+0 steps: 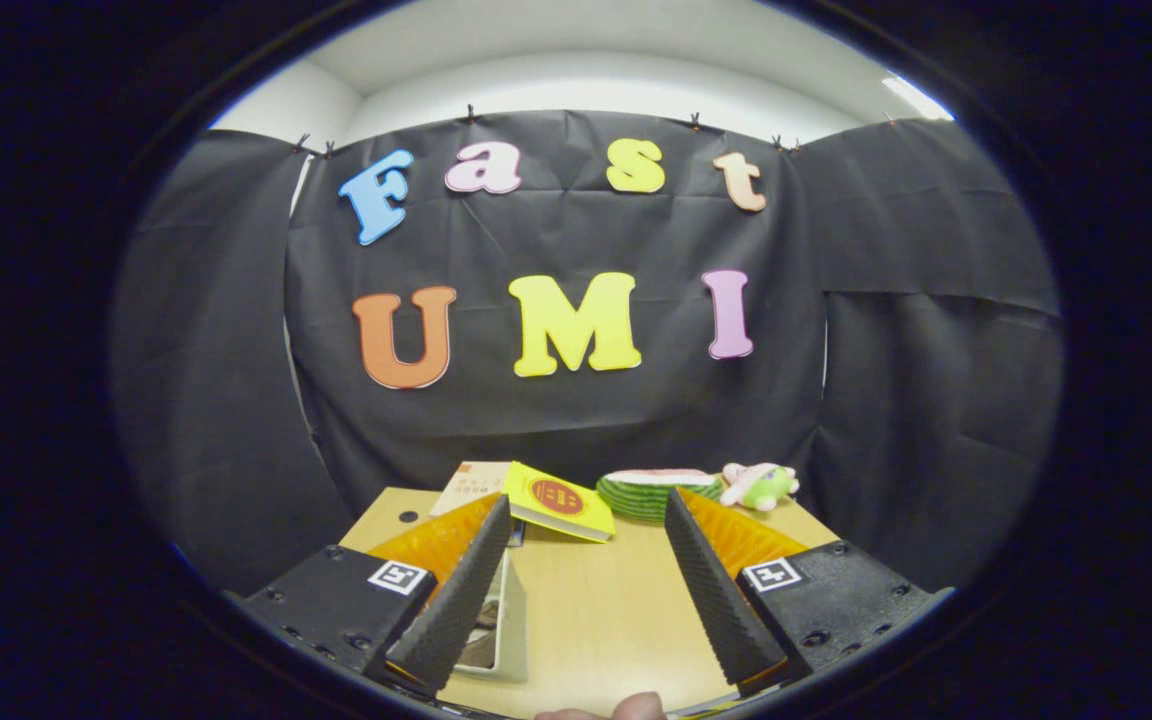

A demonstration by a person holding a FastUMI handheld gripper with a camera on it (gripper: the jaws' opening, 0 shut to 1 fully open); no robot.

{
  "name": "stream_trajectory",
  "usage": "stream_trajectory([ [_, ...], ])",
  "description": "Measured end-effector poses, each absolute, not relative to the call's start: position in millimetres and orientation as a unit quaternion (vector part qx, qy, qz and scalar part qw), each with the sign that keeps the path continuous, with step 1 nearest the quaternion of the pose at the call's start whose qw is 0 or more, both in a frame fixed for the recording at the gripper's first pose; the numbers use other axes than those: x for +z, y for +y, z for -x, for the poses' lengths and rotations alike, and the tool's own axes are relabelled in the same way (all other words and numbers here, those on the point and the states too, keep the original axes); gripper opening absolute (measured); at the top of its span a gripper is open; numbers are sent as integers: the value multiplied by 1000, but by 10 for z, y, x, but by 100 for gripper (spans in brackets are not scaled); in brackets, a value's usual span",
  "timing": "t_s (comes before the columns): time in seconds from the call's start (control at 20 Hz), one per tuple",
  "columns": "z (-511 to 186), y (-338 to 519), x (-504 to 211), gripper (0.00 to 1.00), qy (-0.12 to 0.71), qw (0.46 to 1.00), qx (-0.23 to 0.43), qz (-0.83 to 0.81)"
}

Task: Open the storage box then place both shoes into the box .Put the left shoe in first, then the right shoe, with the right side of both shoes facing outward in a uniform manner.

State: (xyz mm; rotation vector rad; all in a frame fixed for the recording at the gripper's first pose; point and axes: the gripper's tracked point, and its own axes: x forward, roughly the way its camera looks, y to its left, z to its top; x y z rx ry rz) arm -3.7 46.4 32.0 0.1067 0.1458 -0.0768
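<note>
My gripper is open above the wooden table, its two fingers spread wide with nothing between them. A white storage box shows partly beside the left finger, its wall standing upright on the table; most of it is hidden behind that finger. Something dark lies inside its visible part, too little of it showing to tell what it is.
A yellow booklet lies tilted on a pale one at the table's far edge. A watermelon-slice toy and a small pink-and-green plush sit beyond the right finger. A fingertip shows at the near edge.
</note>
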Motion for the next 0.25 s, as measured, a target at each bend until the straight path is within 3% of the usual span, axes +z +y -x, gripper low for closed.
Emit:
stream_trajectory([
  [0.25,31,451,340,99,71,995,-38,-51],
])
